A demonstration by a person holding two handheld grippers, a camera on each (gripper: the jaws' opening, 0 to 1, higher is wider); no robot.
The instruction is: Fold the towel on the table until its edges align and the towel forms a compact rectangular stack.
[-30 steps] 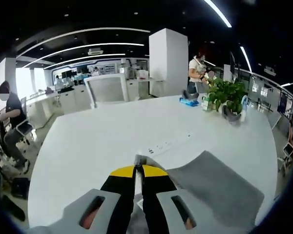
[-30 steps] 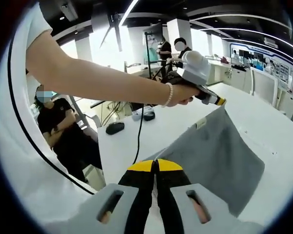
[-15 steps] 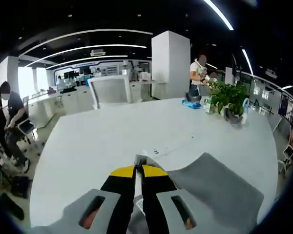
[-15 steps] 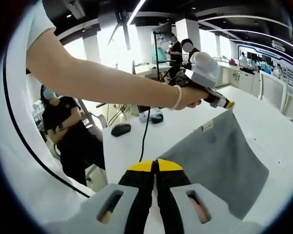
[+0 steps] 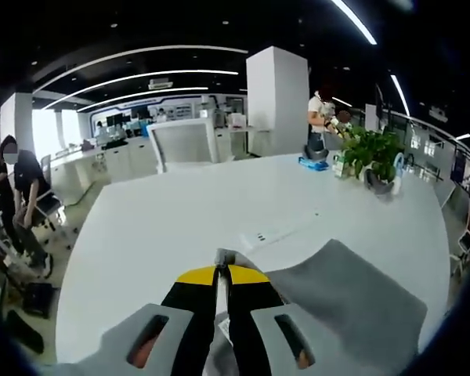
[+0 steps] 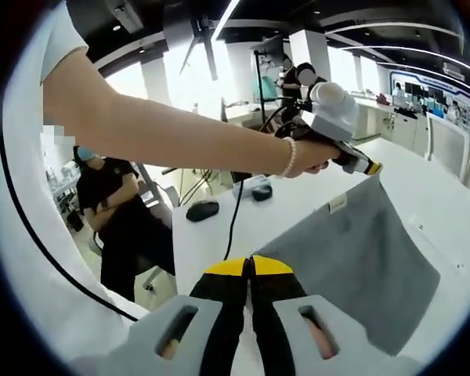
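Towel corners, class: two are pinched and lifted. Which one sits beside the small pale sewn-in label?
The corner held by the left claw, the far one in the right gripper view: the label lies just below it on the grey towel.

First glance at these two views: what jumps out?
The grey towel held up off the white table, one corner pinched in each gripper: the right gripper at the bottom of its own view, the left gripper at the towel's far top corner. In the right gripper view a bare forearm crosses the picture. In the left gripper view a potted plant stands at the table's far right edge.
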